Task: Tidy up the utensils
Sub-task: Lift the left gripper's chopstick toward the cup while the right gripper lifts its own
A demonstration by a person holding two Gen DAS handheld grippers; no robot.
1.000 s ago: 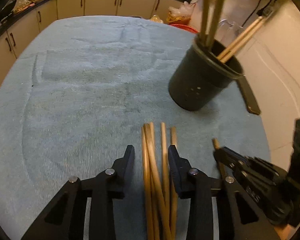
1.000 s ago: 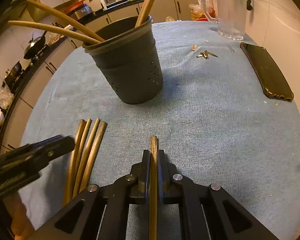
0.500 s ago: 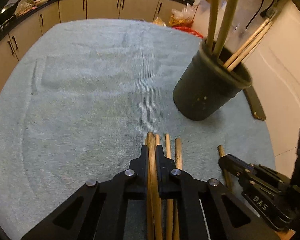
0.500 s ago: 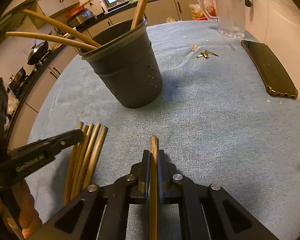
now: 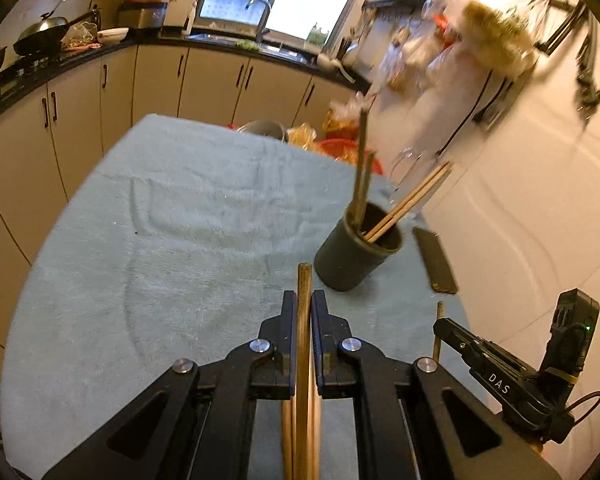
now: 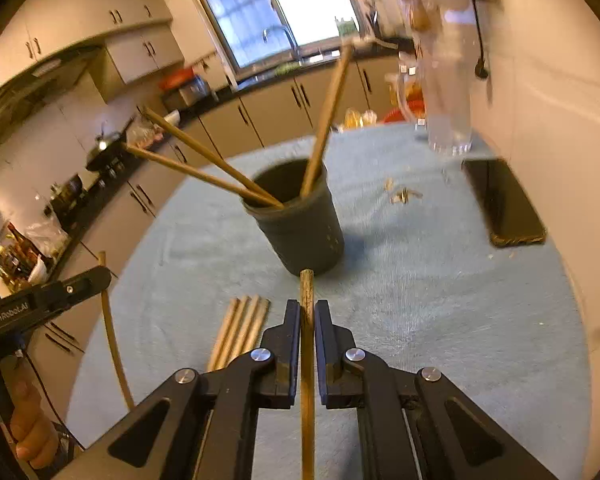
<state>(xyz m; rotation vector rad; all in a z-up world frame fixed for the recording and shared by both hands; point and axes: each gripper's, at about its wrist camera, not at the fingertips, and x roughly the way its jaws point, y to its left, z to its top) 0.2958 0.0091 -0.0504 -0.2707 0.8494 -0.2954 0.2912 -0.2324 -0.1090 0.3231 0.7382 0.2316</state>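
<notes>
table (image 6: pixel 440 320) under teal cloth, bare work area | dark holder (image 6: pixel 300 232) upright mid-table, four chopsticks leaning inside, likely the drop target | four loose chopsticks (image 6: pixel 242 330) lie beside it, awaiting pickup | left gripper (image 5: pixel 304 320) clenched on one chopstick (image 5: pixel 303 288) | right gripper (image 6: pixel 307 320) clenched on another chopstick (image 6: pixel 307 292), both tips aimed toward holder

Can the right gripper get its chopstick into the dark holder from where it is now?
Probably yes. The right gripper is shut on a chopstick, and the dark holder stands just ahead with nothing between. Its mouth is open toward the gripper; the chopsticks already inside lean to the sides.
</notes>
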